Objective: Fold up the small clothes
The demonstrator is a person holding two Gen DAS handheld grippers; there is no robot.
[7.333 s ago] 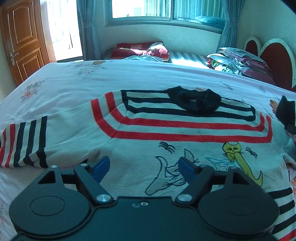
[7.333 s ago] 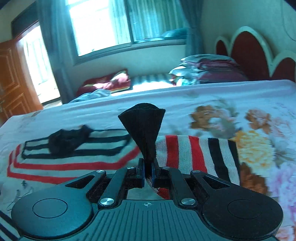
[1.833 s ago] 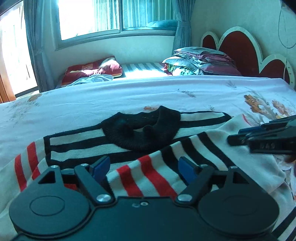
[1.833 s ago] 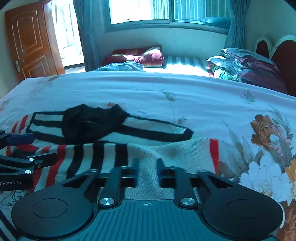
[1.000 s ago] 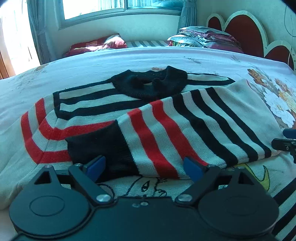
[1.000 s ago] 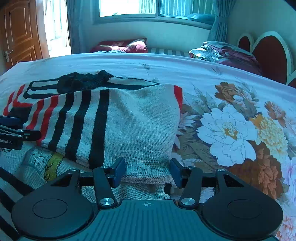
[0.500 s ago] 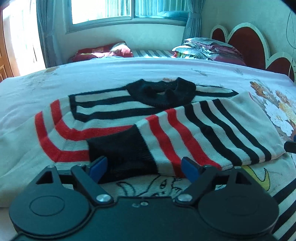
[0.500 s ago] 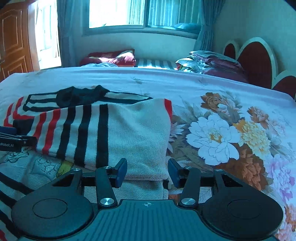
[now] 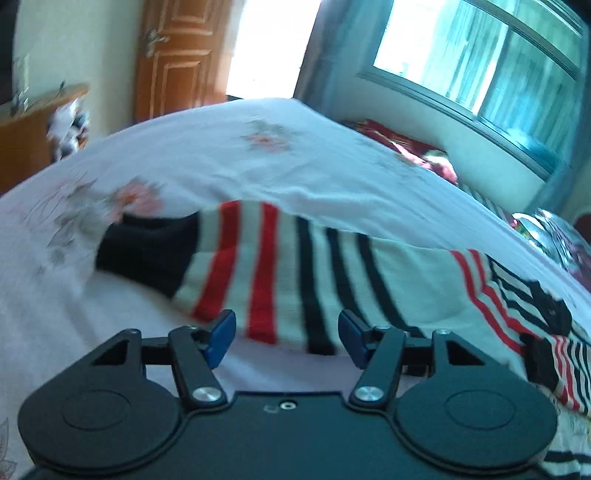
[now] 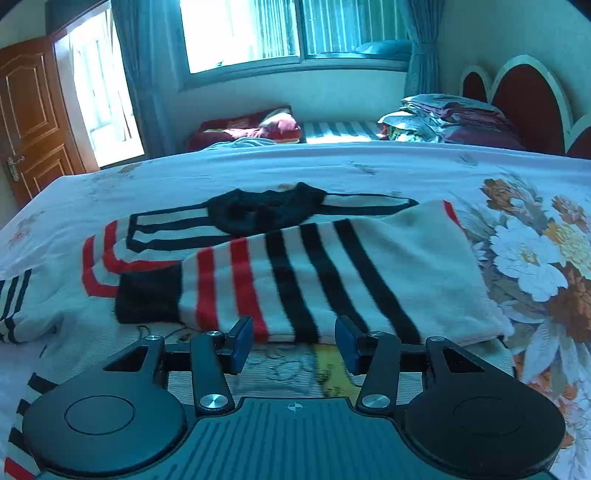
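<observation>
In the left wrist view the left gripper [image 9: 283,338] is closing with nothing pressed between its pads, above the spread striped sleeve [image 9: 280,266] (black cuff far left) of the sweater [image 9: 517,295] on the bed [image 9: 258,155]. In the right wrist view the right gripper [image 10: 293,345] stands parted and empty over the sweater, whose other sleeve [image 10: 332,273] is folded across its chest.

Home bedroom: bed [image 10: 369,162] with floral sheet, scalloped headboard [image 10: 524,96], curtained window [image 10: 295,29], wooden door [image 10: 29,118]
</observation>
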